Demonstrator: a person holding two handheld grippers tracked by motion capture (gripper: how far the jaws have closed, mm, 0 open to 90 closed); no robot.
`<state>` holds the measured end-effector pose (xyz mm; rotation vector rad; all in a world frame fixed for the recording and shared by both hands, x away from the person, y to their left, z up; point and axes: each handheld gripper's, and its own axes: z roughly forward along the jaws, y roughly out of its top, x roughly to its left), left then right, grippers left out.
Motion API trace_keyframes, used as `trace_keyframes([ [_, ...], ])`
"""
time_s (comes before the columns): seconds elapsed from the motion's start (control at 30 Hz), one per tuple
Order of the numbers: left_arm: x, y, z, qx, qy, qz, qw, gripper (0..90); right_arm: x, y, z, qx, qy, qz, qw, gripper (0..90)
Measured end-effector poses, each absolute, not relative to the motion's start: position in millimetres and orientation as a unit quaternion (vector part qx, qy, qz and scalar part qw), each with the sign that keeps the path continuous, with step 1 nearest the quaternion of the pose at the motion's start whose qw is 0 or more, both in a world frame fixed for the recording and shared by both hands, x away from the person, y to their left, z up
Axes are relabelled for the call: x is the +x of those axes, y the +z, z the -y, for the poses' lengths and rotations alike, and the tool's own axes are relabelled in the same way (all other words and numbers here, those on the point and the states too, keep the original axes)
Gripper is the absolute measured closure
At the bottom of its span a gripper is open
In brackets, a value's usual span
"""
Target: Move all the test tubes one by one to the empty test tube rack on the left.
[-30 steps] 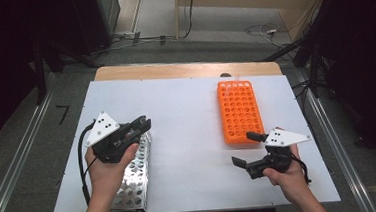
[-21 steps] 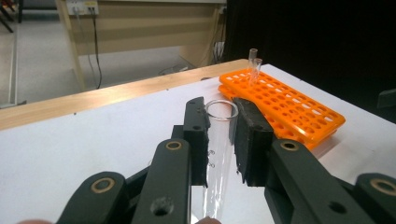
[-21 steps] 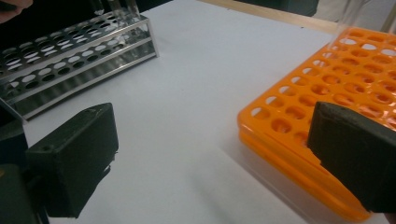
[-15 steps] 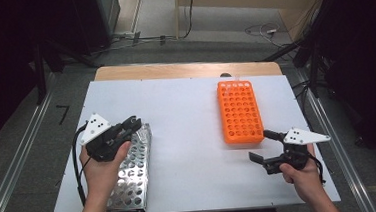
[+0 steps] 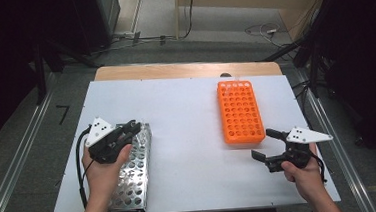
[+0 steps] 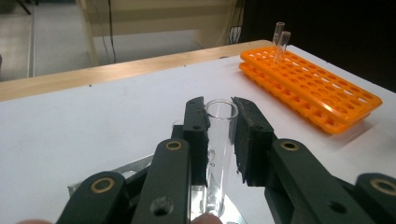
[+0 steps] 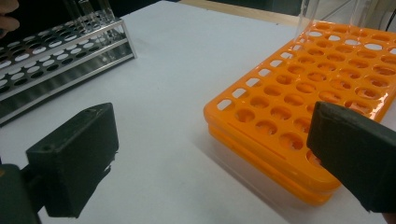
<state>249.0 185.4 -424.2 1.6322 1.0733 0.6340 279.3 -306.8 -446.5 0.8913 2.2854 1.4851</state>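
My left claw (image 5: 127, 132) sits over the far end of the metal rack (image 5: 131, 177), hand angled forward and right, jaws closed around a clear glass tube (image 6: 219, 140) that stands upright in the rack. My right claw (image 5: 265, 145) hovers low over the white surface (image 5: 186, 116), jaws wide open with nothing in them, just beside the near end of the orange rack (image 5: 239, 112). Two tubes (image 6: 280, 39) stand at that rack's far end.
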Motion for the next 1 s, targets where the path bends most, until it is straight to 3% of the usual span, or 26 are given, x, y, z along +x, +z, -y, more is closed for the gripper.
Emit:
trace_keyframes([
  [0.67, 249.8, -435.2, -178.5, 0.723, 0.242, -0.462, 0.454, 74.5, 280.2, -447.5, 308.0, 0.310, 0.512, -0.789, 0.137, 0.8],
  [0.8, 249.5, -433.1, -178.9, 0.723, 0.234, -0.461, 0.458, 69.0, 280.3, -447.7, 307.7, 0.309, 0.512, -0.790, 0.138, 0.9],
  [1.0, 246.0, -427.8, -179.7, 0.712, 0.227, -0.458, 0.482, 43.7, 280.6, -446.5, 307.1, 0.313, 0.513, -0.787, 0.142, 1.0],
])
